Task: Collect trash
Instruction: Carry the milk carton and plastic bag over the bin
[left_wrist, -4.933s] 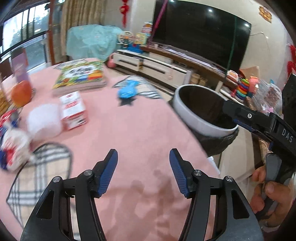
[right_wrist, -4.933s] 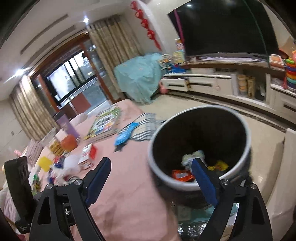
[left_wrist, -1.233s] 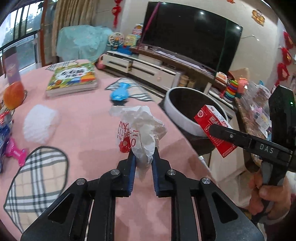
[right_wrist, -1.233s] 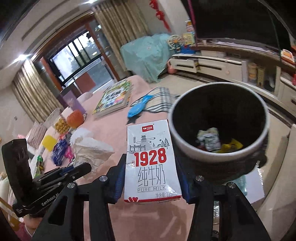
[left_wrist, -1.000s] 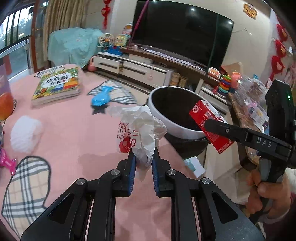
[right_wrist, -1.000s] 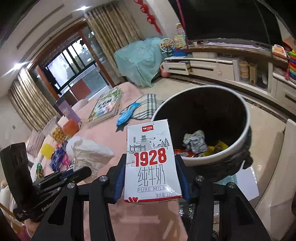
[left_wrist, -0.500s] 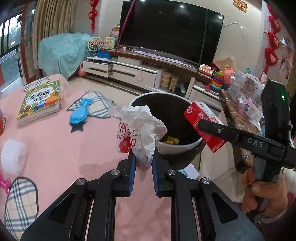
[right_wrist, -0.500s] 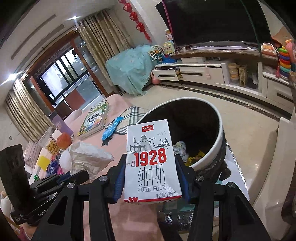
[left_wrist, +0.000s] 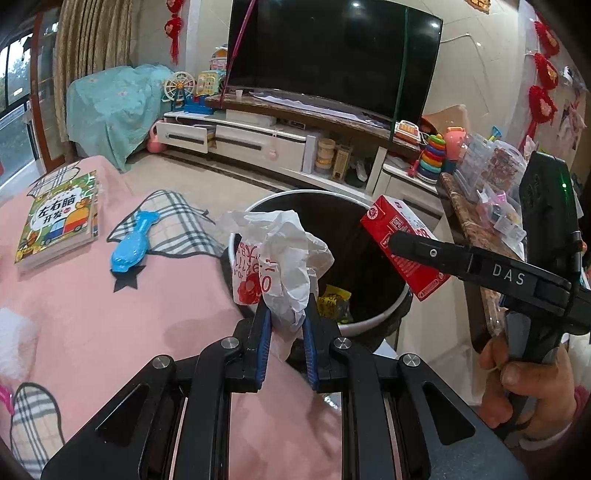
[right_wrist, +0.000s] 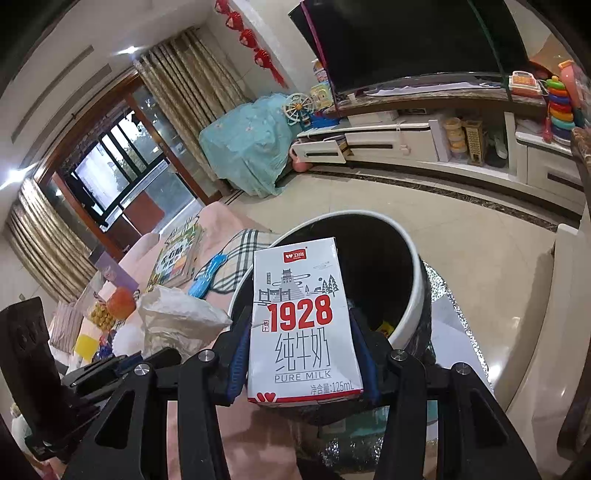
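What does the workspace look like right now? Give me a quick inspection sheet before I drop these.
Surface: pink tablecloth with plaid patches.
Job's things: crumpled plastic bag and milk carton, both in front of the white-rimmed bin; wrappers already inside it.
Clutter: picture book, blue toy, orange.
Grippers: left gripper jaws shut on the bag; right gripper jaws shut on the carton.
Cables: nothing seen.
Surroundings: TV, white cabinet, stacking rings.

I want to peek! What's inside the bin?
In the bin a yellow wrapper lies at the bottom. The bag and milk carton, held in front of it, cover the rest.
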